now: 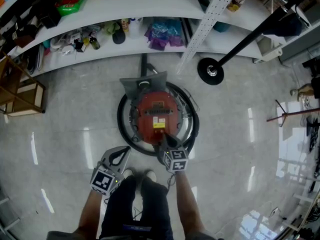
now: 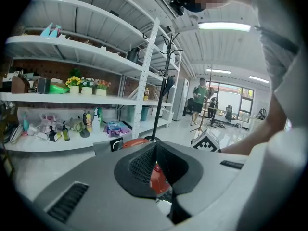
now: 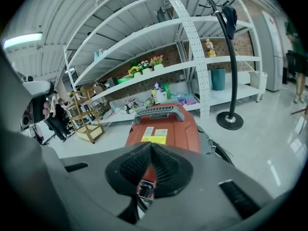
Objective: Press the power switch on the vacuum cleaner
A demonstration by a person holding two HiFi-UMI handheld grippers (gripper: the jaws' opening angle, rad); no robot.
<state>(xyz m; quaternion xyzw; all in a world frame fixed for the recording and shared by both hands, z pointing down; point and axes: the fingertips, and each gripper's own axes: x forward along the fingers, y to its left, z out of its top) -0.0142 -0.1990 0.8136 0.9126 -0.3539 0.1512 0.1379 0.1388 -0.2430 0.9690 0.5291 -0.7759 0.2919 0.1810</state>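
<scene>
Jaws clenched: left gripper aloft, right gripper seemingly touching rounded red vacuum cleaner.

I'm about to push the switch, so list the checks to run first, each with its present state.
1. Right gripper is at the red plastic canister vacuum cleaner: ok, its tip lies over the body's near end.
2. Right jaws are together for a firm poke: ok, the pads meet with nothing held.
3. Power switch is located: cannot tell, no view shows it plainly.
4. Left gripper is out of the way: ok, it is over bare floor beside the vacuum, jaws shut.
5. Black ribbed hose ringing the body is clear of the right gripper: cannot tell, the gripper crosses above it.
6. Black round coat-stand base is clear: ok, it stands apart.
</scene>
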